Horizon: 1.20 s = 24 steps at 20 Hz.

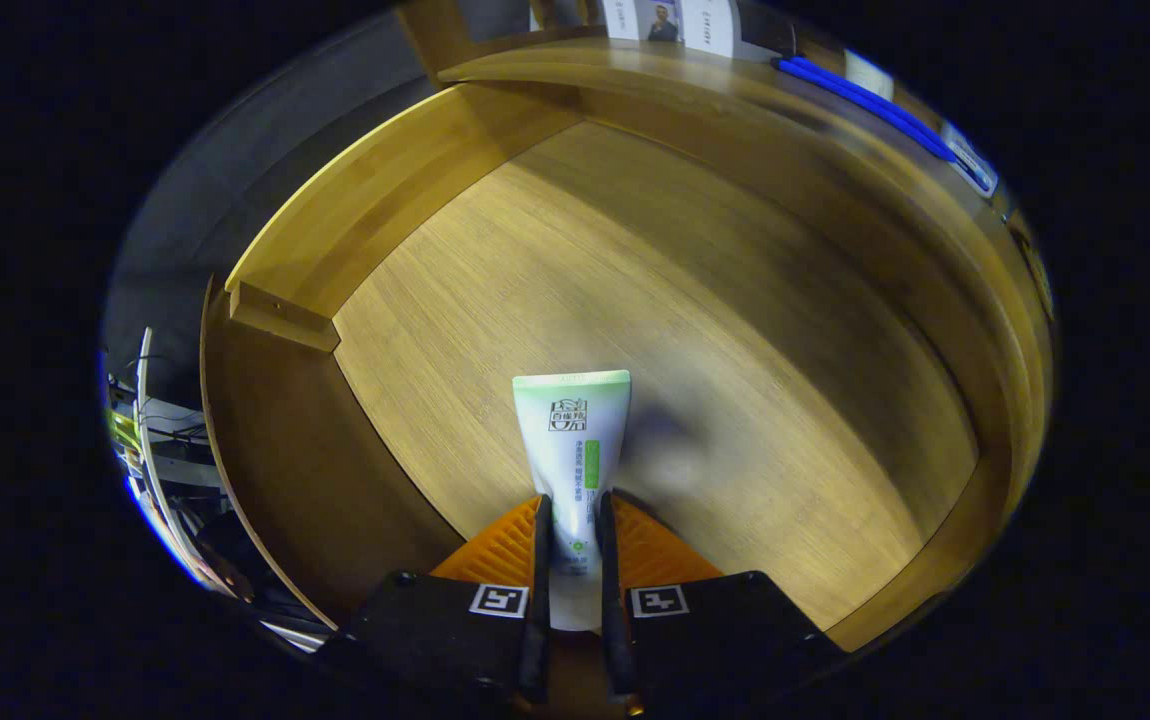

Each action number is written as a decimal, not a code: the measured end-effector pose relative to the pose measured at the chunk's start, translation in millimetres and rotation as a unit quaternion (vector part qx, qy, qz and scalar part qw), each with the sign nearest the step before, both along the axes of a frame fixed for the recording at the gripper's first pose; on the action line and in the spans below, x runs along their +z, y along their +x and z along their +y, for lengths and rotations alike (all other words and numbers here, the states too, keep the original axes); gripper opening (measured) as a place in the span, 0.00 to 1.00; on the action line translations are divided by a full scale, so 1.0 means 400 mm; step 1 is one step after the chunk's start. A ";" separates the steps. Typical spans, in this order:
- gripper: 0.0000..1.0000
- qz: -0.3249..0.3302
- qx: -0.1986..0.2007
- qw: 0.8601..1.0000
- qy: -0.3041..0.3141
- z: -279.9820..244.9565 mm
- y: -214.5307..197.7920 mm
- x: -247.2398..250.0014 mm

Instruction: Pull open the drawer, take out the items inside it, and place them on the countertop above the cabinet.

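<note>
The gripper (572,540) points down and forward over the pale wooden floor of the open drawer (655,300), its two fingers (541,570) nearly parallel and drawn close together. Both fingers press on the lower part of a white and green soft plastic tube (572,440), one on each flank, so the tube sits clamped between them. The tube's flat crimped end reaches out beyond the fingertips, towards the middle of the drawer floor. Behind the fingers, the two blocky finger mounts each carry a square black-and-white marker (501,600) facing up.
</note>
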<state>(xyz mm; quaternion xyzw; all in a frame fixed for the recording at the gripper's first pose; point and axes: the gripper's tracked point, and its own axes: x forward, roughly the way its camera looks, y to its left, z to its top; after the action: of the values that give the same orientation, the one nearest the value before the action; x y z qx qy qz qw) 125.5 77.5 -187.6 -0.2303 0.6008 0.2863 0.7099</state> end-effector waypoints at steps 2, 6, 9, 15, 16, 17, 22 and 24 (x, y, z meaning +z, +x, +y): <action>0.23 -0.023 0.017 0.999 -0.018 -0.010 0.011 -0.007; 0.23 -0.053 0.017 0.998 -0.001 -0.009 0.029 0.025; 0.23 -0.075 0.015 0.997 0.014 -0.006 0.036 0.058; 0.23 -0.107 0.001 0.993 0.059 -0.001 0.046 0.158; 0.23 -0.113 -0.001 0.991 0.065 -0.001 0.050 0.177; 0.23 -0.119 -0.003 0.990 0.072 0.000 0.055 0.193; 0.23 -0.157 -0.033 0.982 0.099 -0.012 0.109 0.294; 0.23 -0.173 -0.057 0.977 0.113 -0.017 0.145 0.325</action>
<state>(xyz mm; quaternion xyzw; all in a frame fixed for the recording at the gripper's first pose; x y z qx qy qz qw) 183.4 70.7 -57.4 -0.1601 0.4447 0.2666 0.8400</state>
